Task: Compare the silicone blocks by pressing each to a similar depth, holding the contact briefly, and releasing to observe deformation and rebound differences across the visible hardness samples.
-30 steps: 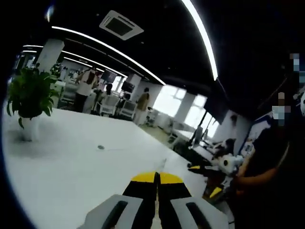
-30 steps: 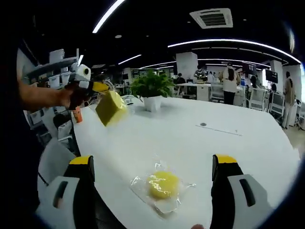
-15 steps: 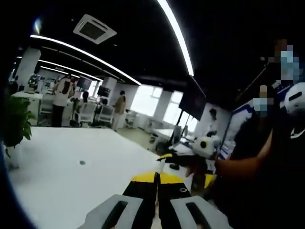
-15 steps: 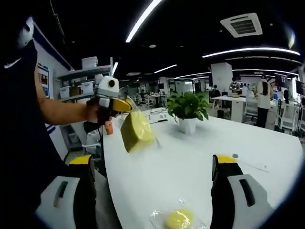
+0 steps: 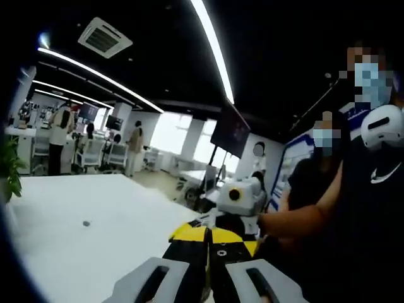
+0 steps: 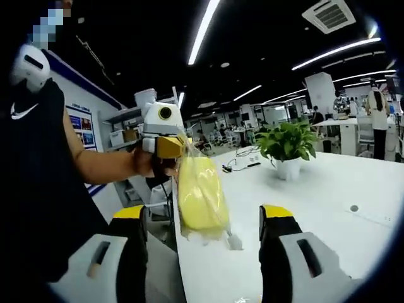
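A yellow silicone block (image 6: 199,196) in a clear plastic bag hangs in the air above the edge of the white table (image 6: 328,196). My left gripper (image 6: 172,147) comes in from the left, shut on the top of that bag. The block hangs between the two spread jaws of my right gripper (image 6: 202,214), which is open and touches nothing. In the left gripper view my left gripper (image 5: 208,237) shows its yellow tips pressed together, and the right gripper (image 5: 237,218) sits just behind them, held by a hand (image 5: 273,222).
A potted plant (image 6: 287,142) stands on the table behind the block. The person's arm (image 6: 101,167) and dark shirt are at the left. Shelves with boxes (image 6: 123,136) line the wall. Several people and chairs are far back across the table (image 5: 76,240).
The left gripper has carried the bagged block toward the right gripper, from out at the left to between its jaws. The right jaws have narrowed slightly. Both cameras have tilted up and turned.
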A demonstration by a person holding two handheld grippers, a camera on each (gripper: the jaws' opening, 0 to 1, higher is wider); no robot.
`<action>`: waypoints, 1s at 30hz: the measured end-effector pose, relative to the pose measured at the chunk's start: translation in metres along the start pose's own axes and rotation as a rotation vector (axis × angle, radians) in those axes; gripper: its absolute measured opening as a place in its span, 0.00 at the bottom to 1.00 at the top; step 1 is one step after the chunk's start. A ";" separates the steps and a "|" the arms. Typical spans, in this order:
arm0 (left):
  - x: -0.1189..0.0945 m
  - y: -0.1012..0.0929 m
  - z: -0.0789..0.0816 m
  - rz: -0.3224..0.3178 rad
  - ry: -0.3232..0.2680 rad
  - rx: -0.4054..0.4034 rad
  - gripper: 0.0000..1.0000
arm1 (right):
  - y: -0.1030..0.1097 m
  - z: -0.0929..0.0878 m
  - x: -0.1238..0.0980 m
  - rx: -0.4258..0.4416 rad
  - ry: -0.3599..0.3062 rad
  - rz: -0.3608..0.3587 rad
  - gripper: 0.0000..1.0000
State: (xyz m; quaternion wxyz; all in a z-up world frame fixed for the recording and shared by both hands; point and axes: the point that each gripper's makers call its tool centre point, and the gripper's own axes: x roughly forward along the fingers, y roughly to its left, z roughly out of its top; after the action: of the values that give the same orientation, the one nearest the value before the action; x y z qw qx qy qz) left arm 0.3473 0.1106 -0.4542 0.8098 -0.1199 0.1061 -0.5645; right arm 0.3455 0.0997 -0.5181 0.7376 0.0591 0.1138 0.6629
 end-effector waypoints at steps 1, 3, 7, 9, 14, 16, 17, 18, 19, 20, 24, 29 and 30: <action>0.001 -0.002 0.002 -0.007 -0.003 0.000 0.00 | 0.000 0.000 0.000 0.011 -0.004 0.004 0.66; 0.002 -0.007 0.010 -0.017 -0.023 0.000 0.00 | 0.002 0.005 0.001 0.060 -0.051 0.021 0.65; 0.001 -0.013 0.022 -0.028 -0.060 -0.003 0.00 | 0.005 0.008 0.000 0.111 -0.102 0.048 0.60; 0.001 -0.014 0.026 -0.031 -0.070 -0.001 0.00 | 0.006 0.008 0.001 0.107 -0.106 0.050 0.55; 0.001 -0.014 0.034 -0.035 -0.095 -0.006 0.00 | 0.013 0.021 0.003 0.152 -0.191 0.092 0.45; 0.002 -0.016 0.037 -0.044 -0.111 -0.013 0.00 | 0.013 0.024 0.005 0.167 -0.212 0.098 0.45; 0.002 -0.017 0.039 -0.047 -0.116 -0.015 0.00 | 0.013 0.023 0.006 0.169 -0.211 0.100 0.45; 0.004 -0.018 0.039 -0.048 -0.116 -0.014 0.00 | 0.014 0.026 0.006 0.177 -0.226 0.106 0.45; 0.004 -0.018 0.040 -0.049 -0.117 -0.016 0.00 | 0.015 0.028 0.007 0.183 -0.237 0.110 0.45; 0.004 -0.017 0.039 -0.050 -0.117 -0.018 0.00 | 0.015 0.029 0.007 0.188 -0.249 0.109 0.44; 0.005 -0.016 0.039 -0.050 -0.125 -0.027 0.00 | 0.010 0.034 0.003 0.197 -0.297 0.088 0.33; 0.003 -0.011 0.038 -0.031 -0.125 -0.022 0.00 | 0.008 0.035 0.002 0.190 -0.274 0.064 0.25; 0.002 -0.011 0.039 -0.035 -0.133 -0.030 0.00 | 0.009 0.037 0.002 0.191 -0.277 0.069 0.23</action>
State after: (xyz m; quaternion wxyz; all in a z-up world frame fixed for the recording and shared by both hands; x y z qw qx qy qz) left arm 0.3501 0.1081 -0.4138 0.8031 -0.1711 0.0583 -0.5677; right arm 0.3461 0.1046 -0.4803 0.7141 0.2239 0.0714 0.6594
